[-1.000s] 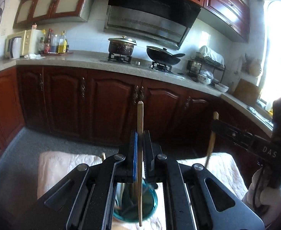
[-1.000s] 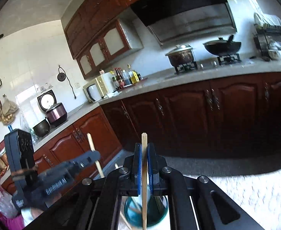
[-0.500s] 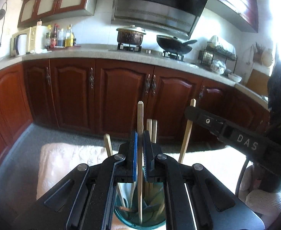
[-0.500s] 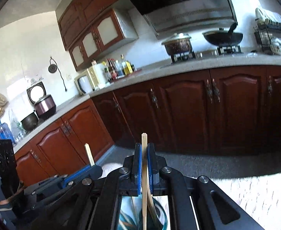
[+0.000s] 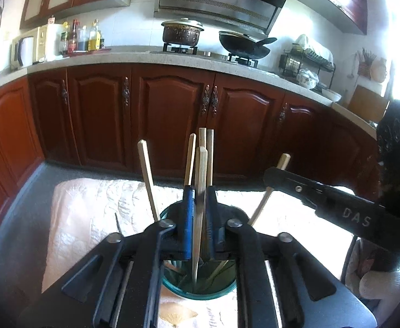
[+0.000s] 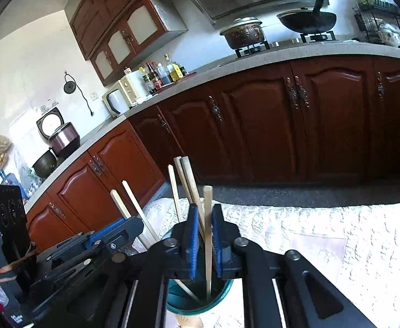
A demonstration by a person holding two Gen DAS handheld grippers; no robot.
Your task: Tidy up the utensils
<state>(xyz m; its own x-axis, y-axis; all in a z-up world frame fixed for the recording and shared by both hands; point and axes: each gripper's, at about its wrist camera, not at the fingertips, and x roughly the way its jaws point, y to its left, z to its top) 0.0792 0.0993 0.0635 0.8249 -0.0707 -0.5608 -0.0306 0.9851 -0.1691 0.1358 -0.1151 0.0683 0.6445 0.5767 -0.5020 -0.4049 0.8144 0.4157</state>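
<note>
Right, both claws opening: left claw [image 5: 200, 218] & right claw [image 6: 205, 232] each releasing a pale wooden chopstick [image 5: 200, 205] into teal glass cup [image 5: 200, 291]; I'd lift straight up, w/o snagging.

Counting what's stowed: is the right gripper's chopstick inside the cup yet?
Inside: the chopstick stands between the opening fingers, its tip down in the teal cup.

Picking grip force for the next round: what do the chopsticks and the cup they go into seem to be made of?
Chopsticks: look like bamboo or plain wood, pale tan, matte, square-cut tops, no gloss or paint showing. Cup: teal and see-through at the rim, so glass or clear plastic; the pictures cannot tell which. It looks smooth and shiny. It stands on a white quilted cloth, apparently soft fabric.
</note>
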